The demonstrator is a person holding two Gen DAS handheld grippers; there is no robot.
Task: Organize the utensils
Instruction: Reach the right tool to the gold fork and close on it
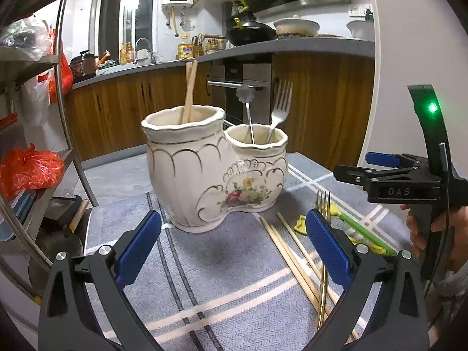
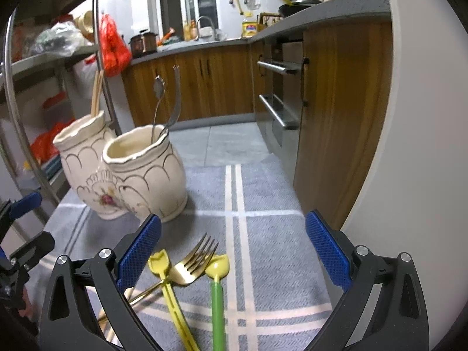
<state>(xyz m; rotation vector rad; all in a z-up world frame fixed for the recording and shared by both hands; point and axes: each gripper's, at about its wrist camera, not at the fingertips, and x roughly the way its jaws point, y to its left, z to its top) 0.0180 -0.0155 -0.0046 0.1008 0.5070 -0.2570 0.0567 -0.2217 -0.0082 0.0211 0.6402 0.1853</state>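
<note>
home kitchen: wood cabinets (image 1: 146, 102), sink faucet (image 1: 143, 48)

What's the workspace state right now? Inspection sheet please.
Surface: grey striped mat, flat.
Job's things: ceramic double holder; wooden chopsticks in the larger pot, silver fork and spoon in the smaller. Loose on the mat: gold fork, loose chopsticks, two yellow-headed plastic utensils.
Clutter: nothing seen on the mat.
Grippers: left tool and right tool open, holding nothing.
Cables: nothing seen.
Surroundings: wooden cabinets, metal shelf with bags.
</note>
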